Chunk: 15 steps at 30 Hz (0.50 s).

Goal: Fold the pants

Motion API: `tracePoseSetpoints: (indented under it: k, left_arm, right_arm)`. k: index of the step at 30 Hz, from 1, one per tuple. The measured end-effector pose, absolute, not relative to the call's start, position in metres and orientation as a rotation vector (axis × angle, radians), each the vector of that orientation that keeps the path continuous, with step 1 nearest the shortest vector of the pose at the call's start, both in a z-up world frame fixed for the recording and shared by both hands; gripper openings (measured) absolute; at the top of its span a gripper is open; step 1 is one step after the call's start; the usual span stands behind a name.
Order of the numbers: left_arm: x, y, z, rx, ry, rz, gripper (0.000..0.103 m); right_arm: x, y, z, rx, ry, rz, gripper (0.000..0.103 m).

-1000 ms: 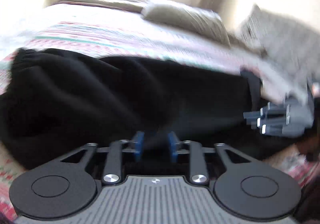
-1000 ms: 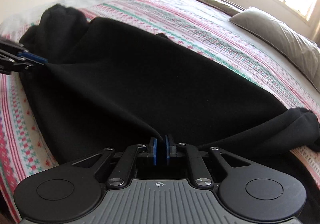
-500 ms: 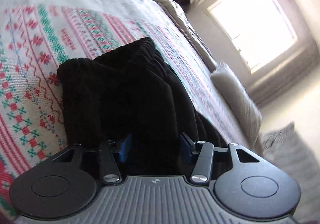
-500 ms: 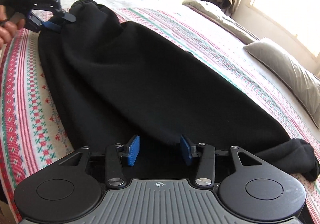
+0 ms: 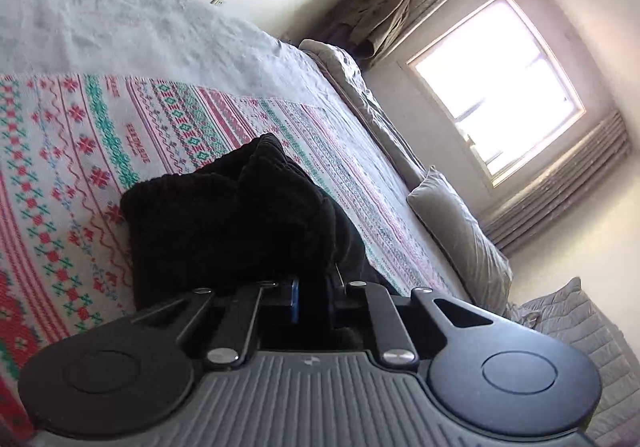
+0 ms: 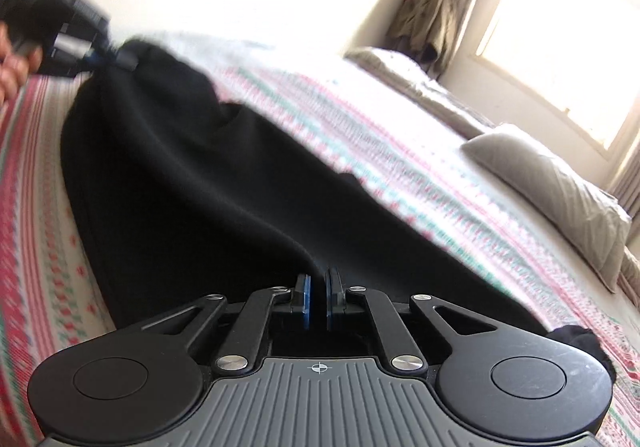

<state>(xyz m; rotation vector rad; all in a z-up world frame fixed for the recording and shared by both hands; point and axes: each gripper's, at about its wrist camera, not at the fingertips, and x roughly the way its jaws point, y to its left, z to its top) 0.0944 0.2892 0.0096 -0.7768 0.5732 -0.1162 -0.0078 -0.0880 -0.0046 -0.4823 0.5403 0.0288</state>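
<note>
Black pants point(image 6: 224, 183) lie along the patterned bedspread point(image 6: 440, 183). My right gripper point(image 6: 316, 299) is shut on a fold of the pants near their front edge and lifts it slightly. My left gripper point(image 5: 312, 299) is shut on the bunched waistband end of the pants point(image 5: 240, 223). It also shows in the right wrist view point(image 6: 116, 57) at the far left, pinching the raised end of the pants. A leg cuff point(image 6: 580, 339) lies at the right.
A grey pillow point(image 6: 552, 175) and a folded grey blanket point(image 6: 416, 79) lie along the far side of the bed. A window point(image 5: 496, 87) and hanging clothes point(image 5: 380, 15) are beyond. A grey quilt point(image 5: 580, 327) lies at right.
Both grippers were open around the pants half a second ago and have closed on the fabric. The left end of the pants has risen.
</note>
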Motion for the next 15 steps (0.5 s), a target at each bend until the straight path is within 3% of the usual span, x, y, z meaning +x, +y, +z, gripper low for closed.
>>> tracePoseSetpoints:
  k: [5, 7, 15]
  left_arm:
    - [0.092, 0.301, 0.000, -0.764, 0.626, -0.136, 0.019]
    - [0.095, 0.309, -0.007, -0.799, 0.645, -0.133, 0.033]
    - [0.080, 0.317, -0.006, -0.846, 0.693, -0.187, 0.053]
  right_arm:
    - [-0.026, -0.085, 0.008, -0.475, 0.545, 0.062, 0.005]
    - [-0.025, -0.085, 0.005, -0.470, 0.564, 0.063, 0.005]
    - [-0.008, -0.101, 0.032, -0.358, 0.512, 0.031, 0.004]
